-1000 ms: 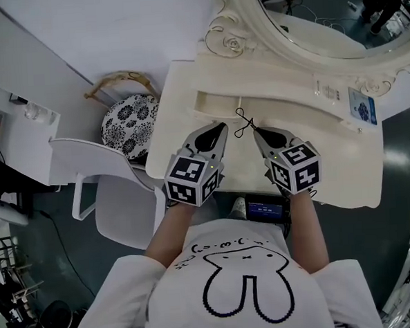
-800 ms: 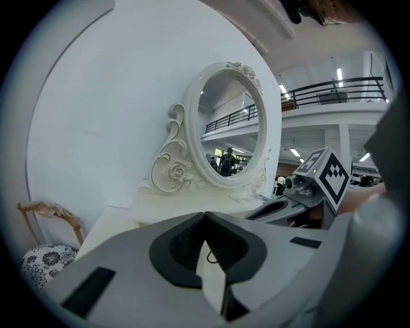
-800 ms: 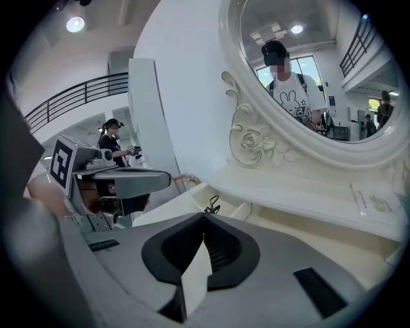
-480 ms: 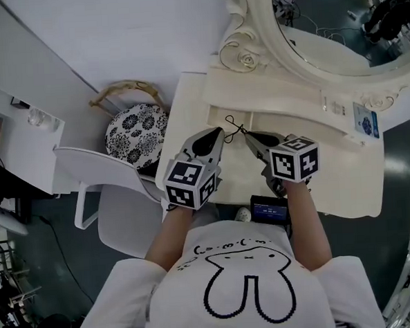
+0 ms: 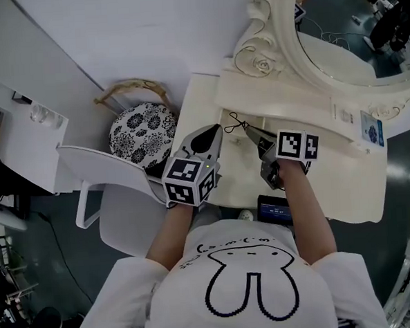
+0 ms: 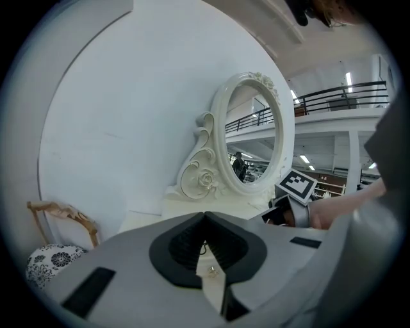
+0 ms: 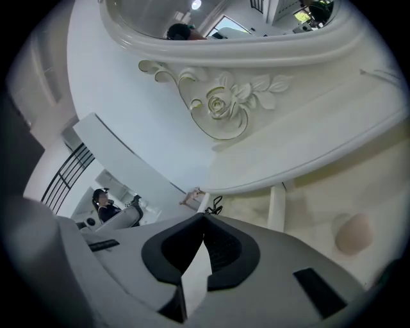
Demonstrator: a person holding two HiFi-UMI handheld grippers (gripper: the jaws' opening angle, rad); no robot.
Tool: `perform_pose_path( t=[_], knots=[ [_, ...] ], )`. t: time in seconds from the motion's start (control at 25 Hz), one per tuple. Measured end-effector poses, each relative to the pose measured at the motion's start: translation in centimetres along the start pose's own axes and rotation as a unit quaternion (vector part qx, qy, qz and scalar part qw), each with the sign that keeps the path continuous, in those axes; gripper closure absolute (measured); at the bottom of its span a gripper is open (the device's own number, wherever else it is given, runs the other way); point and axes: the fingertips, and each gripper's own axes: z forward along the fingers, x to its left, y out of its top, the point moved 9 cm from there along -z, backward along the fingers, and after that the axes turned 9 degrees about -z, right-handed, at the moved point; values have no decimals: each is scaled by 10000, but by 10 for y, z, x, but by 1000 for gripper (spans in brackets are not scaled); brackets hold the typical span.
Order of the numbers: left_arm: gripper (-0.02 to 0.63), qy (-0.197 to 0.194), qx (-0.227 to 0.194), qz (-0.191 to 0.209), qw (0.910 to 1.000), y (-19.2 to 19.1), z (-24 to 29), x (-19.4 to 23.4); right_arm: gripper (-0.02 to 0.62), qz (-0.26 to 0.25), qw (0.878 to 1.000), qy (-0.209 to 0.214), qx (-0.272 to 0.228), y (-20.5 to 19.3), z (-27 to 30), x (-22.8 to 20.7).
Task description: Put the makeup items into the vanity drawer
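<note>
A thin black looped cord (image 5: 236, 121) sticks out from the tips of my right gripper (image 5: 247, 127), which is shut on it just above the cream vanity top (image 5: 331, 180), near the left end of the low shelf (image 5: 291, 99). The right gripper view shows the same cord (image 7: 215, 206) just past the closed tips (image 7: 205, 218). A beige, egg-shaped sponge (image 7: 353, 232) lies on the vanity under the shelf. My left gripper (image 5: 218, 127) is shut and empty, close to the left of the cord. Its tips (image 6: 205, 216) meet in the left gripper view. No open drawer shows.
The oval mirror (image 5: 335, 34) in its carved frame stands behind the shelf. Left of the vanity stand a round patterned cushion (image 5: 142, 132), a white chair (image 5: 116, 189) and a white side table (image 5: 16, 137). A dark device with a lit screen (image 5: 273, 209) sits below the vanity's front edge.
My right gripper has moved left along the vanity and turned, carrying the cord with it. The head view has shifted. The left gripper has hardly moved.
</note>
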Motion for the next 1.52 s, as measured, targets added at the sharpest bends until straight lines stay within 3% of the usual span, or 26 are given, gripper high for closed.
perform_pose_path(
  t=[0.24, 0.6, 0.72, 0.96, 1.04, 1.2, 1.36, 1.52],
  knots=[
    [598, -39, -17, 36, 10000, 4, 3, 3, 604, -100, 9993, -278, 242, 6, 21, -5],
    [598, -55, -100, -126, 9999, 10, 5, 13, 603, -1241, 9870, -639, 793, 10, 42, 2],
    [598, -51, -77, -128, 9999, 10, 7, 15, 603, -2006, 9700, -872, 1061, 9, 50, 11],
    [598, -79, -53, -142, 9999, 9, 9, 18, 601, -3533, 9121, -1158, 1724, 4, 66, 22],
    [598, -83, -52, -137, 9999, 9, 10, 19, 598, -3808, 8991, -1162, 1820, 3, 71, 23],
    [598, -87, -62, -146, 9998, 11, 11, 20, 581, -3944, 8872, -1186, 2080, 4, 75, 20],
    [598, -95, -58, -137, 9998, 11, 10, 20, 563, -3929, 8871, -1281, 2058, 2, 74, 18],
    [598, -123, -82, -200, 9997, 12, 9, 20, 527, -3654, 9068, -933, 1885, 4, 72, 19]
  ],
)
